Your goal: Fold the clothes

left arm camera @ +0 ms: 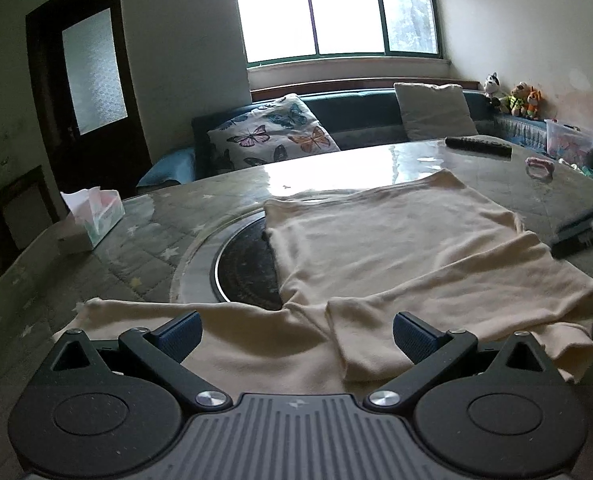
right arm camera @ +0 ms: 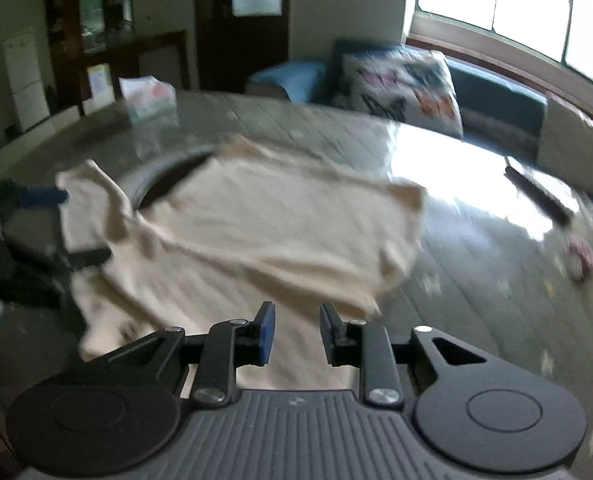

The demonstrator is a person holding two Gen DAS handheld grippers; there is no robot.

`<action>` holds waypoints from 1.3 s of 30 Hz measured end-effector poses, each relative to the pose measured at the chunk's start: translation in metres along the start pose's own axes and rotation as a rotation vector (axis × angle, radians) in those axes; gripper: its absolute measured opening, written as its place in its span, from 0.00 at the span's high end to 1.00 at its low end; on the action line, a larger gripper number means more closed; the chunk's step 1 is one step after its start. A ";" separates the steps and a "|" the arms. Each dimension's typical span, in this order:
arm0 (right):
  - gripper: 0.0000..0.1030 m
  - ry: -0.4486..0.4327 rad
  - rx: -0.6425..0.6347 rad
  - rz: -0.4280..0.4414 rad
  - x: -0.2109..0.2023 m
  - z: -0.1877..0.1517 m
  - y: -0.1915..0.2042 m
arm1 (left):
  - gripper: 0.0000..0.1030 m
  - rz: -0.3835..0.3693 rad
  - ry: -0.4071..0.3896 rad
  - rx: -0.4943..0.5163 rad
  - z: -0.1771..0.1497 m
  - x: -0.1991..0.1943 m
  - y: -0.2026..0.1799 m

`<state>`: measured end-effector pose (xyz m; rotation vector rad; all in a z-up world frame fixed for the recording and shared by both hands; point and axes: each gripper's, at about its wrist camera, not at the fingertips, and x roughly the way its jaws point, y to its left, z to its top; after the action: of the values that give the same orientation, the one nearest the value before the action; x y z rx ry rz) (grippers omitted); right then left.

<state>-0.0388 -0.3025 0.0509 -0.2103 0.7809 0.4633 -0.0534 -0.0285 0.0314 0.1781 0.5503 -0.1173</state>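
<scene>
A cream garment [left arm camera: 396,240] lies partly folded on the table, one flap doubled over its near right part. It also shows in the right wrist view [right arm camera: 256,224], blurred. My left gripper [left arm camera: 296,336] is wide open just above the garment's near edge, holding nothing. My right gripper [right arm camera: 294,332] is open with a narrower gap, above the garment's near edge, empty. The right gripper also shows blurred at the right edge of the left wrist view [left arm camera: 588,228]. The left gripper shows at the left edge of the right wrist view [right arm camera: 36,216].
The table [left arm camera: 156,248] has a grey star-patterned cover under glass and a round dark inset [left arm camera: 248,272] partly under the garment. A tissue box [left arm camera: 92,216] stands far left. A remote [left arm camera: 478,145] and a pink hair tie [left arm camera: 539,167] lie far right. A sofa with cushions [left arm camera: 272,132] is behind.
</scene>
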 end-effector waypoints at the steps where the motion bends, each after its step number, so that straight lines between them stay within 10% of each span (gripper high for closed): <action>1: 0.77 0.016 0.015 -0.005 0.002 -0.008 -0.006 | 0.00 0.000 0.007 0.003 0.000 0.003 -0.002; 23: 0.77 -0.002 0.050 0.027 0.044 0.001 -0.024 | 0.00 0.064 0.098 -0.017 -0.007 0.023 0.006; 39: 0.69 -0.010 -0.144 0.178 0.050 0.017 0.055 | 0.00 0.178 0.099 -0.116 -0.018 -0.001 0.056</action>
<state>-0.0236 -0.2318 0.0267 -0.2731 0.7599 0.6896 -0.0544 0.0303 0.0249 0.1202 0.6359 0.0972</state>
